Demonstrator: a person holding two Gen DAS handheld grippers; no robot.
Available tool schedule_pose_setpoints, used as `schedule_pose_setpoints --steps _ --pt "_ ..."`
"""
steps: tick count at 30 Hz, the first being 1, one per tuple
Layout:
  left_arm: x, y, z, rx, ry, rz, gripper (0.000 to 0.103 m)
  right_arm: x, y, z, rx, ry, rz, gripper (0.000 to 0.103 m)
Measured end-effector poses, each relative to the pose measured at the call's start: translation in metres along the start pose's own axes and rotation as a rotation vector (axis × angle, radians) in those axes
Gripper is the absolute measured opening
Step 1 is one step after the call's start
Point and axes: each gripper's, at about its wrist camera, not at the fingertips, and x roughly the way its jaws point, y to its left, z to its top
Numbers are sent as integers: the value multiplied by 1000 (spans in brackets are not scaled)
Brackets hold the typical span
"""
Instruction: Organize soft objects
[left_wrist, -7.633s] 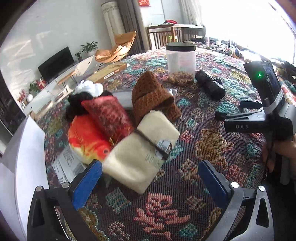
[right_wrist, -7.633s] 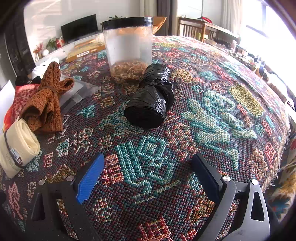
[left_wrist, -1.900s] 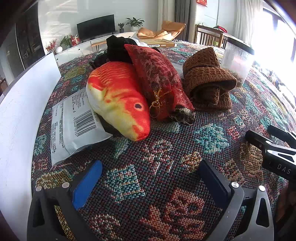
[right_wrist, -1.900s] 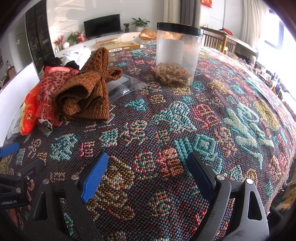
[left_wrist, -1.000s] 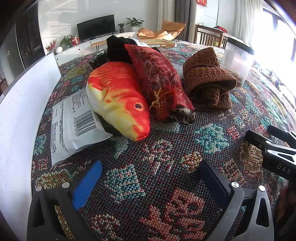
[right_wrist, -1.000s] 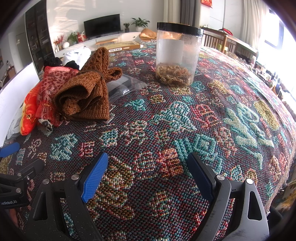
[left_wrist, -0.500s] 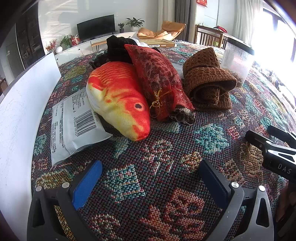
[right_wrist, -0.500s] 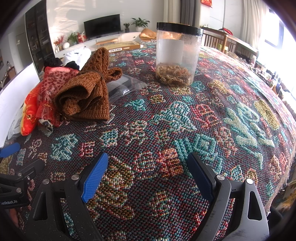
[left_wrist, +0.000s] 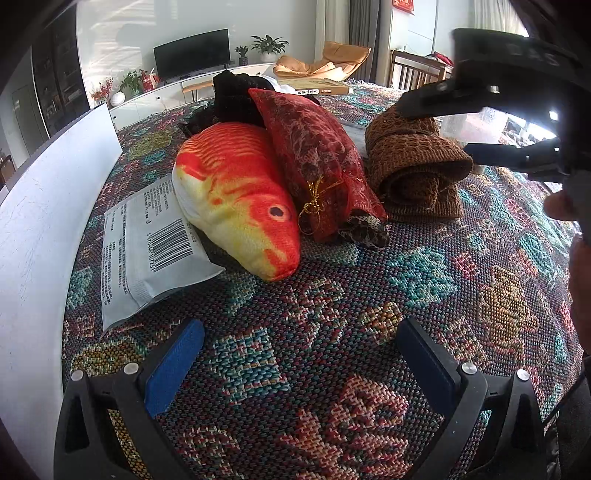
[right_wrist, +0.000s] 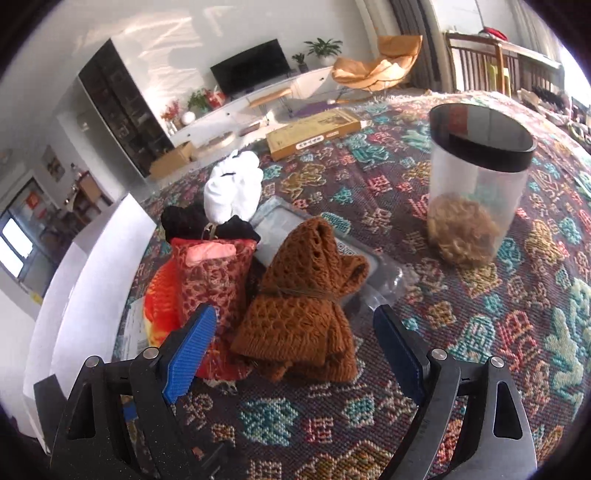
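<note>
An orange fish plush (left_wrist: 236, 199) lies on the patterned cloth beside a red mesh pouch (left_wrist: 314, 147) and a rolled brown knit (left_wrist: 413, 166). Black fabric (left_wrist: 236, 96) lies behind them. My left gripper (left_wrist: 299, 354) is open and empty, low over the cloth in front of the fish. My right gripper (right_wrist: 295, 347) is open and hangs above the brown knit (right_wrist: 299, 314), its fingers to either side. The red pouch (right_wrist: 214, 273), the fish plush (right_wrist: 160, 302), black fabric (right_wrist: 184, 221) and a white soft item (right_wrist: 232, 188) show in the right wrist view. The right gripper's body (left_wrist: 517, 110) shows over the knit.
A white label packet (left_wrist: 147, 243) lies under the fish. A white board (left_wrist: 40, 206) borders the table on the left. A clear jar with a black lid (right_wrist: 476, 181) stands at the right. A clear plastic packet (right_wrist: 295, 229) and a flat yellow box (right_wrist: 314, 134) lie behind.
My right gripper has risen and moved left over the brown knit, looking down on it. The left gripper has stayed where it was.
</note>
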Motion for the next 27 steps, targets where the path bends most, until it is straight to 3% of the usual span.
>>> schedule_pose_setpoints --steps 2,3,6,8,12,15,18,21,24,27 --pt "0 0 0 0 0 0 103 21 -1 -3 11 73 -20 86" --pt "0 0 0 0 0 0 103 23 -3 -6 23 76 -23 71" --pt "0 0 0 0 0 0 103 7 -15 -20 70 42 25 58" --pt "0 0 0 -1 0 -1 103 -14 -27 -29 120 10 56 57" --pt "0 0 0 0 0 1 103 -67 -47 -50 152 -84 72 57" --pt "0 0 0 0 0 0 103 -91 -70 -61 172 -107 60 58" --pt "0 0 0 0 0 0 103 -87 -97 -67 185 -77 48 59" --pt "0 0 0 0 0 0 103 -76 -123 -77 192 -77 -28 63" --pt "0 0 0 0 0 0 103 -75 -139 -89 244 -140 4 76" --pt "0 0 0 0 0 0 103 -76 -129 -95 179 -181 -37 80"
